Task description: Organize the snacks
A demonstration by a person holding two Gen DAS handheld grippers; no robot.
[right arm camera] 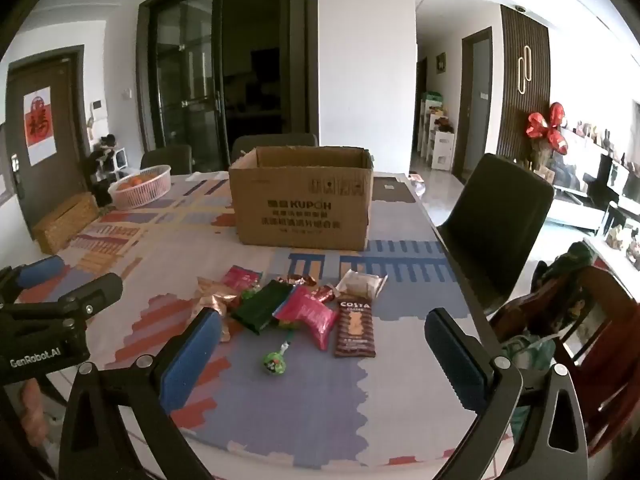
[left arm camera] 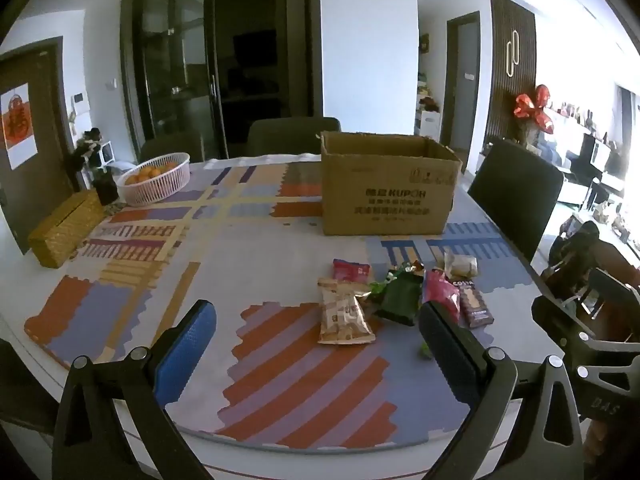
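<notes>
Left gripper (left arm camera: pixel 316 334): you hold it with its blue-padded fingers spread wide, nothing between them, hovering short of the snacks on the side away from the cardboard box.
Right gripper (right arm camera: pixel 320 340): yours too is spread fully, empty, angled down at the pile.
Cardboard box (right arm camera: pixel 302 204): brown, open-topped, printed "KUPOH", standing on the patterned tablecloth (right arm camera: pixel 320 400).
Snacks: a loose cluster just in front of the box, toward you.
Costa bar (right arm camera: pixel 355 328): brown wrapper, lying flat at the pile's right edge.
Pink packet (right arm camera: pixel 310 318): puffy, touching the Costa bar's left side.
Dark green packet (right arm camera: pixel 264 304): left of the pink one.
Tan packet (left arm camera: pixel 344 316): leftmost, lengthwise toward you.
Green lollipop (right arm camera: pixel 275 362): nearest you, apart from the box.
Pink basket (left arm camera: pixel 154 178): holds oranges, well left of the box.
</notes>
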